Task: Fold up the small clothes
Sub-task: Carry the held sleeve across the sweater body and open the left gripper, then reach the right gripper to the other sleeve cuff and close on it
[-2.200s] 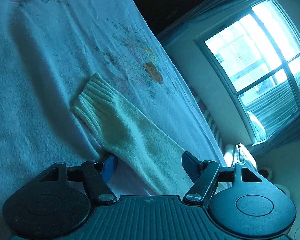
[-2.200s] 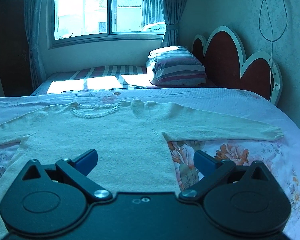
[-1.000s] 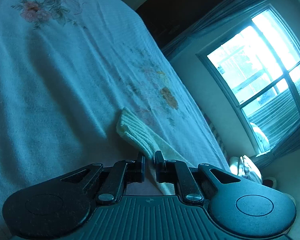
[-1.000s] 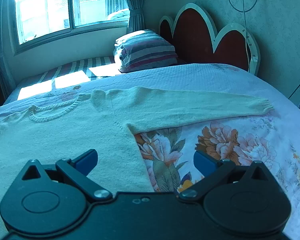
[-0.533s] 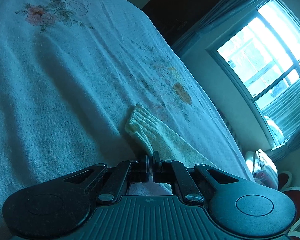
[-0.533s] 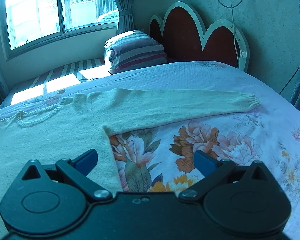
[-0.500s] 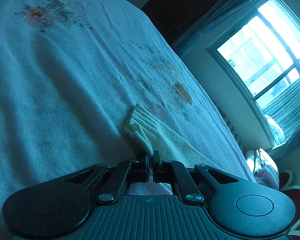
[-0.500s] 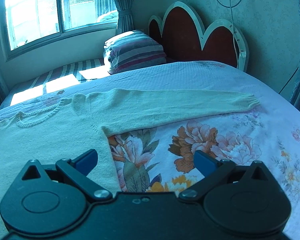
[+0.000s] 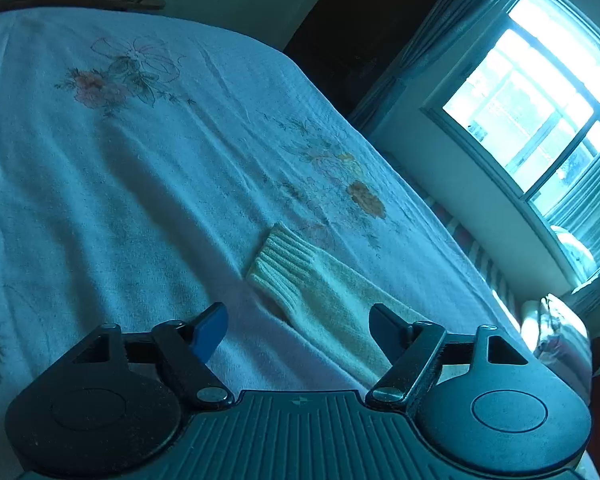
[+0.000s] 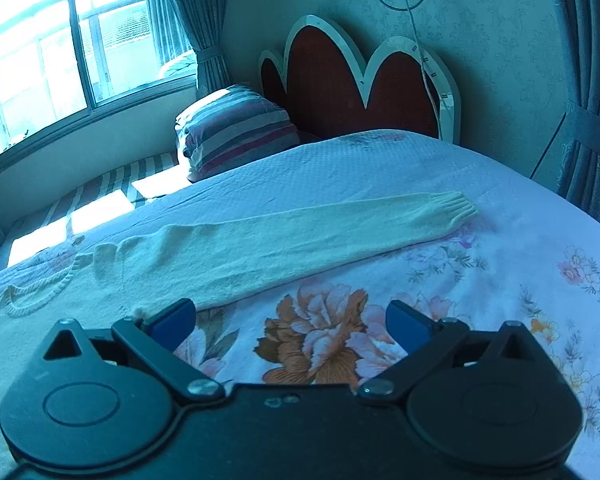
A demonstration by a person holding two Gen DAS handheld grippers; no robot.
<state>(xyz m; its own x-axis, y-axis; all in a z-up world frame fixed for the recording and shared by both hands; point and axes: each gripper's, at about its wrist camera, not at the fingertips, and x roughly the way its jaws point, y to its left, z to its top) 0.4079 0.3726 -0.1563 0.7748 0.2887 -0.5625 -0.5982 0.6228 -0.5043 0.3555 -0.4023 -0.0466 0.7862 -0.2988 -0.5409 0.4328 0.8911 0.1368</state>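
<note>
Left gripper has just been popping its jaws apart, and right now they stand wide with nothing pinched. The left sleeve of the cream knit sweater runs up between the 2 fingers, but the pads aren't pressing on it, so it's just lying there on the floral bedspread, ribbed cuff pointing away from me.

Right gripper is gaping too, empty, hovering over the big orange flower print on the bedspread. Its left finger sits just beside the armpit corner of the sweater without gripping it. The right sleeve is stretched straight out toward the heart-shaped headboard, cuff flat, and I can see the neckline at the left edge of that view.

Progress-wise, I'd say we're barely started. The sweater looks spread flat with both sleeves out to the sides, and I can't spot a single fold anywhere in either view. So the way I read it, the laying-out is done and all the real folding is left: both sleeves need bringing in over the body, then the body folded up. The hem isn't visible from either camera, so no idea how that end lies.
</note>
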